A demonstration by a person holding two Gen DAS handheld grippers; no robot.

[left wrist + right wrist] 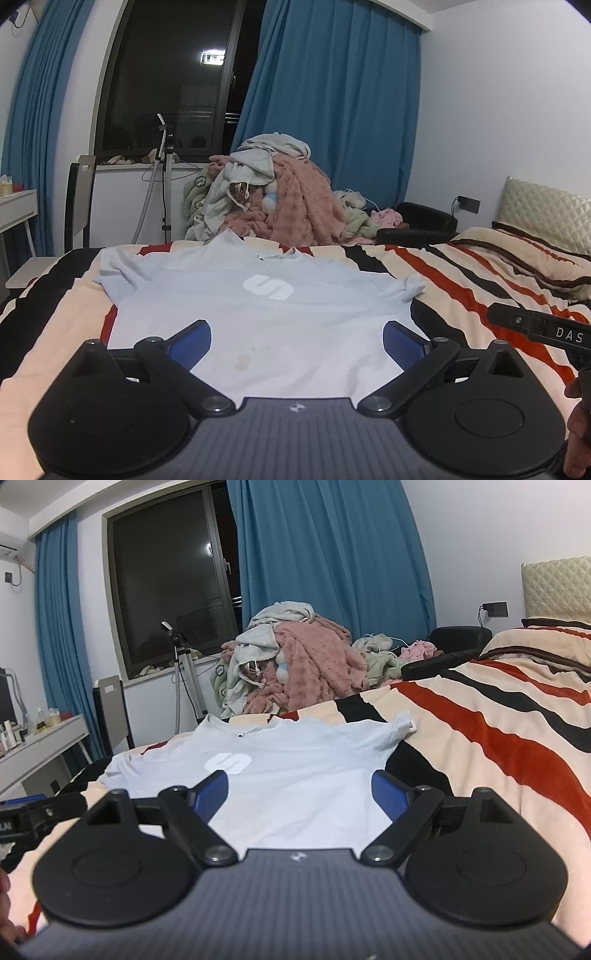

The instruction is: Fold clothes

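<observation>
A pale blue T-shirt (258, 317) with a white S logo lies flat on the striped bed, collar away from me; it also shows in the right wrist view (295, 775). My left gripper (297, 338) is open and empty, hovering over the shirt's lower part. My right gripper (301, 794) is open and empty, over the shirt's lower right part. The right gripper's body (539, 328) shows at the right edge of the left wrist view, and the left gripper's body (26, 812) at the left edge of the right wrist view.
The bed carries a cream, red and black striped blanket (461, 288). A heap of pink and grey clothes (266, 192) lies past the far bed edge. A chair (79, 199), a white desk (40, 746), a tripod (166, 184) and blue curtains (332, 110) stand beyond.
</observation>
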